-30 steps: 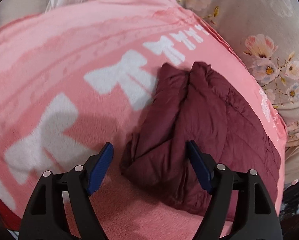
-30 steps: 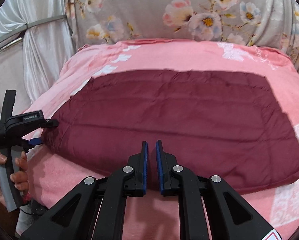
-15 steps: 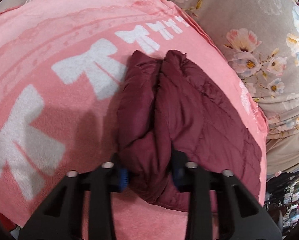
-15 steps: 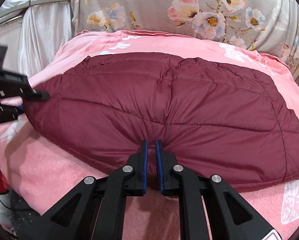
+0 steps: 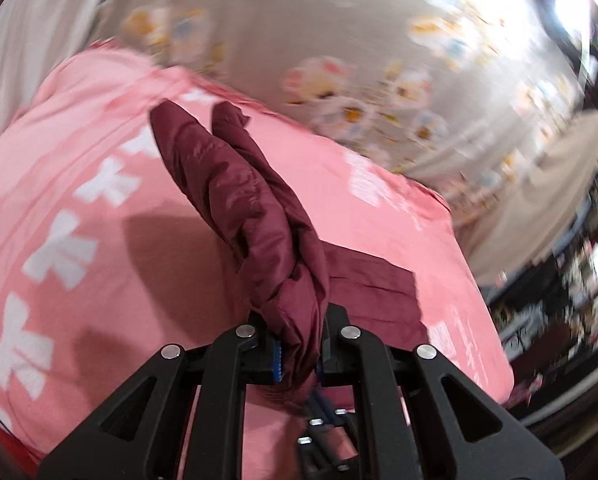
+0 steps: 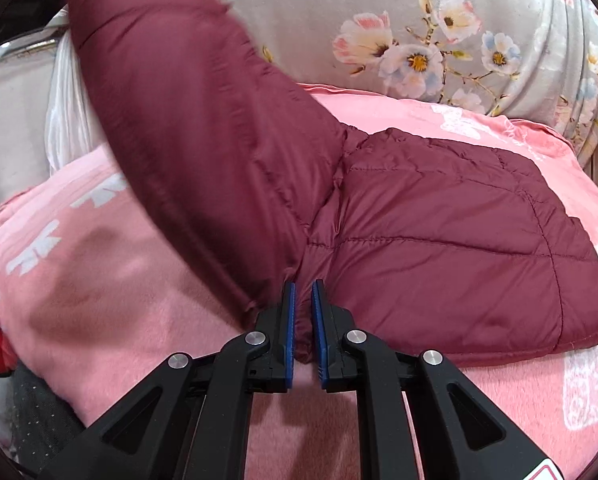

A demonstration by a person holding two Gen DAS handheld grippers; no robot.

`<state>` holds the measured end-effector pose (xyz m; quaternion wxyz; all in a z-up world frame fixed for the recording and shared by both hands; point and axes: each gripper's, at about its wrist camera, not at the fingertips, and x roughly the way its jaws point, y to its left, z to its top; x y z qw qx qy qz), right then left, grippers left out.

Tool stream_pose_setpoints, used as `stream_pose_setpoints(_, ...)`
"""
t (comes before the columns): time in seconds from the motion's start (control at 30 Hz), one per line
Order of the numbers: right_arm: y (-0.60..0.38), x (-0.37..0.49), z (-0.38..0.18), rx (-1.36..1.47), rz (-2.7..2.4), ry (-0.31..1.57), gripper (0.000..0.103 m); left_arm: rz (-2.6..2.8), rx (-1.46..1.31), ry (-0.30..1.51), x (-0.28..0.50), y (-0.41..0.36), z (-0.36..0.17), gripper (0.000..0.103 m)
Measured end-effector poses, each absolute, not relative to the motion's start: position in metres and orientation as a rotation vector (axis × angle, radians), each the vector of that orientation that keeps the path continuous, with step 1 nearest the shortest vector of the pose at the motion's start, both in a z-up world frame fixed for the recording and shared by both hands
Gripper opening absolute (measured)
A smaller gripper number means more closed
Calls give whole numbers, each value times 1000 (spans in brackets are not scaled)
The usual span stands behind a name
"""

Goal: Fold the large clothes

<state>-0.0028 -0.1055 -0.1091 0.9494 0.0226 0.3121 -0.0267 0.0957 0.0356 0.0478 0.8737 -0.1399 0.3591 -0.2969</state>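
A pink blanket (image 6: 99, 280) covers the bed ahead of both grippers. On it lies the maroon quilted jacket (image 6: 439, 240). The left gripper (image 5: 299, 356), jaws just closing, clenches a bunched end lifted off the blanket. The right gripper (image 6: 303, 320) pinches the near edge.

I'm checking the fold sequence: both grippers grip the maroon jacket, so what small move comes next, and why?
Probably swing the left gripper across, laying the lifted end of the maroon jacket over the flat half, while the right gripper pins the fold.
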Motion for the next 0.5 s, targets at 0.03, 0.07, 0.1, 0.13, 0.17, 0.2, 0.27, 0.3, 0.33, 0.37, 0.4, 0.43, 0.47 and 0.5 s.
stream_pose_setpoints(0.03, -106, -5, -109, 51, -49, 632, 11, -645, -266, 743, 92, 20, 53, 9)
stream_pose_setpoints(0.07, -109, -11, -107, 67, -34, 626, 11, -663, -249, 742, 92, 8, 56, 9)
stream_pose_setpoints(0.1, -112, -16, -105, 82, -23, 623, 11, -684, -228, 743, 90, -5, 58, 9)
stream_pose_setpoints(0.13, -116, -26, -104, 100, -14, 619, 11, -704, -195, 743, 88, -22, 60, 9)
stream_pose_setpoints(0.17, -123, -33, -103, 108, -9, 618, 11, -716, -172, 743, 86, -35, 61, 9)
stream_pose_setpoints(0.2, -129, -44, -103, 120, -6, 615, 11, -732, -147, 746, 85, -48, 61, 9)
stream_pose_setpoints(0.27, -139, -64, -102, 138, -8, 609, 11, -766, -97, 761, 82, -79, 59, 9)
stream_pose_setpoints(0.3, -145, -75, -102, 144, -16, 608, 11, -780, -72, 769, 80, -93, 58, 9)
stream_pose_setpoints(0.33, -150, -84, -101, 151, -24, 609, 11, -796, -46, 783, 78, -110, 54, 9)
stream_pose_setpoints(0.37, -159, -95, -100, 164, -40, 612, 11, -809, -22, 796, 75, -127, 50, 9)
stream_pose_setpoints(0.4, -164, -100, -99, 173, -50, 613, 11, -816, -4, 805, 73, -139, 45, 9)
stream_pose_setpoints(0.43, -170, -106, -98, 187, -59, 616, 11, -825, 17, 824, 71, -156, 38, 9)
stream_pose_setpoints(0.47, -177, -112, -97, 199, -68, 621, 11, -830, 33, 841, 69, -169, 31, 9)
stream_pose_setpoints(0.5, -182, -118, -97, 205, -80, 620, 11, -833, 50, 859, 69, -182, 23, 9)
